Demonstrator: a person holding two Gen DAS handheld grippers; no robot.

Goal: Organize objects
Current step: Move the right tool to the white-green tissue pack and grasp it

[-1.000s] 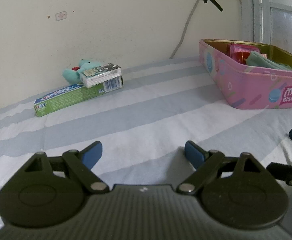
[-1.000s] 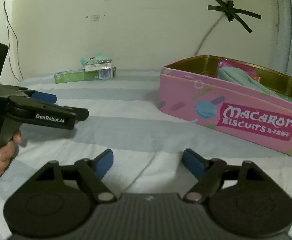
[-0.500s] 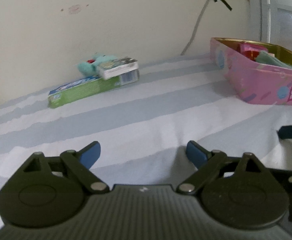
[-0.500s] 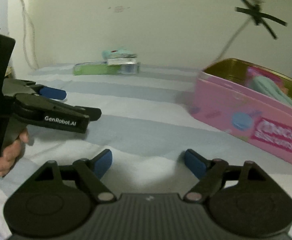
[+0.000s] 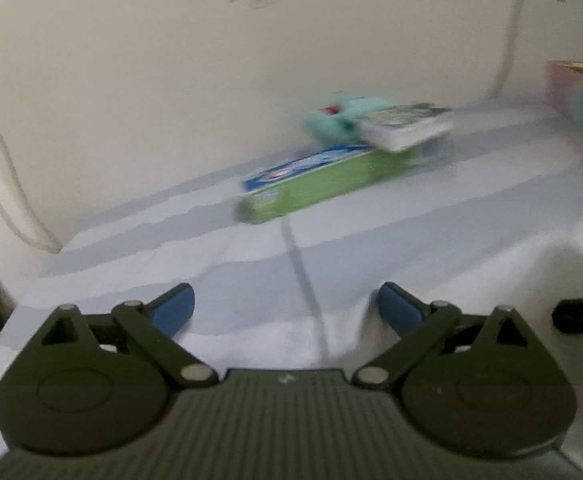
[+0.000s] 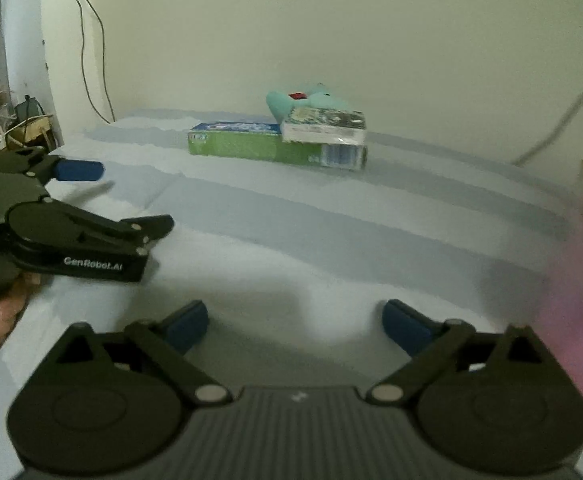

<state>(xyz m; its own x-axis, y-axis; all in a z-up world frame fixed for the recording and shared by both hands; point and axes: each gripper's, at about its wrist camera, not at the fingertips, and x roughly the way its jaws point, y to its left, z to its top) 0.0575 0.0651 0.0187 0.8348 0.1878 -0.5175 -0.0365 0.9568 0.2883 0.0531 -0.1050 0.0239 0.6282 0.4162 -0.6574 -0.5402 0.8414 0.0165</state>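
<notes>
Both our grippers hang empty over the striped sheet (image 6: 371,216).

Our left gripper (image 5: 286,312) and right gripper (image 6: 295,326) are opening wide, nothing between their jaws. Far ahead by the wall, we see the green box (image 6: 251,146) carrying a small pack (image 6: 323,124), a teal plush (image 6: 315,98) behind; the pink tin (image 6: 571,280) sits right.
</notes>
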